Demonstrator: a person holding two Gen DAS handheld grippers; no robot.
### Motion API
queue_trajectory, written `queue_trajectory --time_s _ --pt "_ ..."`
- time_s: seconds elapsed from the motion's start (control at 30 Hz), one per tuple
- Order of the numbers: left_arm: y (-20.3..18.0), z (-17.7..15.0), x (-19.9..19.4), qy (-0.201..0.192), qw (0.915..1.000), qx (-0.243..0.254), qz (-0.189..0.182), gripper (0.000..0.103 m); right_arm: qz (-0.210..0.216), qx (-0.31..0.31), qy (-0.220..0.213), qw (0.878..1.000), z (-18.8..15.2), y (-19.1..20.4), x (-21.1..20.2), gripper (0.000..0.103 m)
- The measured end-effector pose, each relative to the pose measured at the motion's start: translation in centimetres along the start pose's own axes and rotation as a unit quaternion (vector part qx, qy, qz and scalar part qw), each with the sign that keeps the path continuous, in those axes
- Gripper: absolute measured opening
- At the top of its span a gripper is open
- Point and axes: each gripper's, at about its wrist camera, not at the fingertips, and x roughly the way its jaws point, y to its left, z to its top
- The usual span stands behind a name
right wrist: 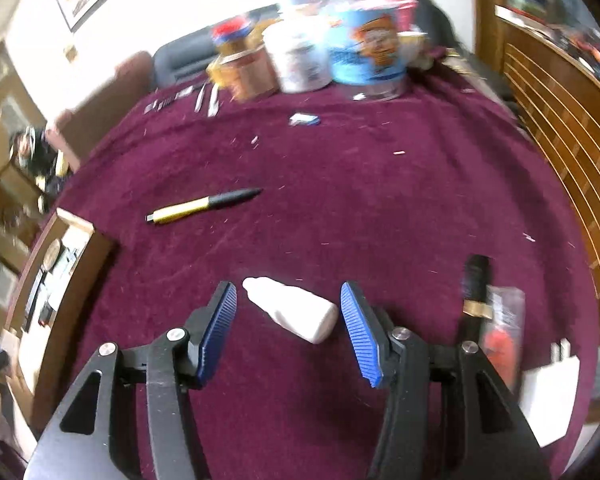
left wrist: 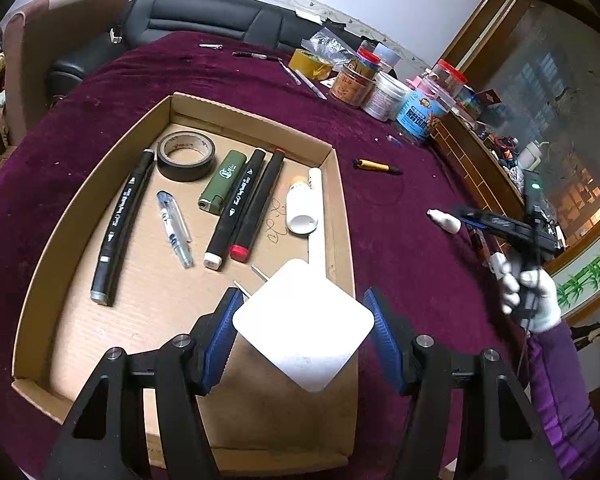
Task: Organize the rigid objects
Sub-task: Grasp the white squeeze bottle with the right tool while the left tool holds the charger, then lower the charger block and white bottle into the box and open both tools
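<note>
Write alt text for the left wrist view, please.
The left gripper, its blue fingers clamped on a white square charger, hangs over an open cardboard tray on a maroon cloth. The tray holds black markers, a tape roll, a green lighter, a clear pen and a white bottle.

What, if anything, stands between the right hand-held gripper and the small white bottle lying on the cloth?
Nothing visible does. The small white bottle lies on its side on the maroon cloth between the open fingers of the right hand-held gripper, neither pad pressing on it.
</note>
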Motion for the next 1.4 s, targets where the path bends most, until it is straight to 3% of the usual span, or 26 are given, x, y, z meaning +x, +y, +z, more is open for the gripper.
queue_trajectory --time_s 0.13,0.17,0.2,0.27,0.4,0.5,0.63,0.8,0.93,1.23,1.4 --pt "1.0 0.1 -0.8 -0.001 0.9998 -0.006 0.021 0.056 -0.027 -0.033 0.043 0.998 -0.5 1.5 3.2 0.053" --pt "1.4 0.2 -0.9 0.0 0.9996 -0.01 0.028 0.056 -0.039 -0.043 0.038 0.998 -0.7 1.8 3.0 0.049" --pt "1.7 0.2 -0.9 0.002 0.9994 -0.013 0.032 0.056 -0.05 -0.051 0.041 0.997 -1.1 2.2 2.9 0.037" --pt "2.4 0.2 -0.7 0.007 0.999 -0.02 0.038 0.056 -0.071 -0.056 0.046 0.995 -1.7 2.4 2.5 0.024" --pt "2.6 0.3 0.6 0.025 0.9987 -0.012 0.043 0.056 -0.085 -0.043 0.045 0.994 -3.0 2.2 1.4 0.023" --pt "2.5 0.6 1.7 0.044 0.9975 -0.002 0.054 0.056 -0.053 -0.011 0.025 0.998 -3.4 2.4 -1.1 0.023" --pt "2.1 0.5 2.6 0.061 0.9964 0.012 0.058 0.056 0.009 -0.006 -0.003 1.0 -3.2 5.8 -4.2 0.024" --pt "2.3 -0.3 3.4 0.078 0.9948 0.019 0.062 0.056 0.089 -0.037 0.0 0.995 -3.2 12.9 -4.8 0.024" --pt "3.0 -0.1 3.0 0.07 0.9939 0.023 0.081 0.056 0.133 -0.073 0.016 0.988 -3.7 19.0 -3.4 0.024" --pt "5.6 -0.1 2.0 0.045 0.9937 0.008 0.102 0.058 0.153 -0.12 0.063 0.979 -5.4 27.4 1.3 0.024" --pt "7.5 -0.1 0.4 0.032 0.9967 -0.032 0.067 0.061 0.14 -0.133 0.082 0.978 -6.4 29.1 2.9 0.024"
